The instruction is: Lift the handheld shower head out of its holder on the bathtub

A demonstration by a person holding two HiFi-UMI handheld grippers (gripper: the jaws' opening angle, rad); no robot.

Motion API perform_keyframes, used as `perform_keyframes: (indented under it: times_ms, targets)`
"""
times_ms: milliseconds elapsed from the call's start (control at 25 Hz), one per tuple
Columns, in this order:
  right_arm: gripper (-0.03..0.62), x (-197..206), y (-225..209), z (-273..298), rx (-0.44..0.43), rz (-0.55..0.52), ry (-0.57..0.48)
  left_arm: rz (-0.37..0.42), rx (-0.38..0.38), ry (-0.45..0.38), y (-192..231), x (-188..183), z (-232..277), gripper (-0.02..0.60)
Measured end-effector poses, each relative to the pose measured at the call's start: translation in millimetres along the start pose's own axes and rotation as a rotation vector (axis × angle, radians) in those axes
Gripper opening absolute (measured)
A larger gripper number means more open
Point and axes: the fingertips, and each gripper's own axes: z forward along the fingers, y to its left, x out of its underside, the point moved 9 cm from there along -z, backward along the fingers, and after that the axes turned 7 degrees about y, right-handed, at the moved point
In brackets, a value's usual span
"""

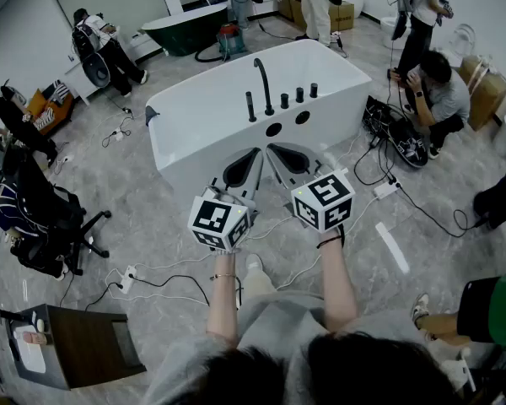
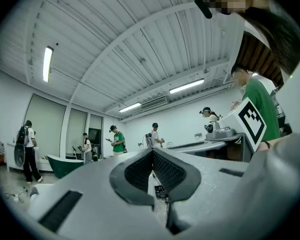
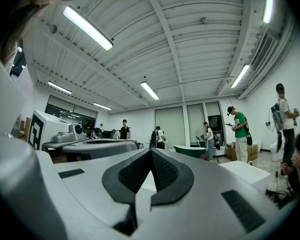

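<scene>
Handheld shower head [image 1: 250,106] is noted as a slim black upright rod, seated in its holder on the deck of the white bathtub [image 1: 185,146], just left of the tall curved black spout [image 1: 261,78]. Three short black knobs [image 1: 299,95] are lined up to the right of the spout, and two dark round openings [image 1: 273,129] are seen on the tub wall below the fittings. Nothing is touching the shower head. The left gripper [image 1: 255,153] and the right gripper [image 1: 273,149] are held side by side on the near side of the tub, their tips close to each other and pointed toward the fittings but apart from them. In the left gripper view the two ribbed pads are seen meeting at the tip with nothing gripped between them. The same is recorded in the right gripper view: jaws fully together, nothing held. A marker cube [image 1: 219,220] is carried at the back of the left gripper and another [image 1: 325,199] at the back of the right. Cables [image 1: 164,281] are strewn over the grey marbled floor [image 1: 135,192]. A black office chair [image 1: 46,218] is placed at the left, a dark green tub [image 1: 185,28] farther back, and several people are scattered around the room.
</scene>
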Motion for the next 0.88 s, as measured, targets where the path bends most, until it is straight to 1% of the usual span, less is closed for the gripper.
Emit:
perform_keyframes:
  times_ms: [160,320,520,680,880]
  targets:
    - [-0.002,1.1,-4.7,-1.8,0.003,-0.001,0.002,-0.004,0.003,0.001,-1.7,0.7,5.8,0.006]
    - [-0.001,4.7,-16.8,-8.3,0.025,0.004,0.003,-0.013,0.016,0.004,-6.4,4.8,15.8,0.006]
    - [-0.002,14.2,-16.6,1.9,0.024,0.054,0.018,-0.019,0.009,0.056,4.5,11.6,8.7,0.006]
    - [0.0,20.0,-24.1,5.0,0.033,0.047,0.035,-0.047,0.035,0.055,7.5,23.2,14.0,0.006]
    - [0.0,25.4,-36.1,20.7,0.013,0.059,0.032,-0.039,0.052,0.092,18.3,35.5,28.3,0.006]
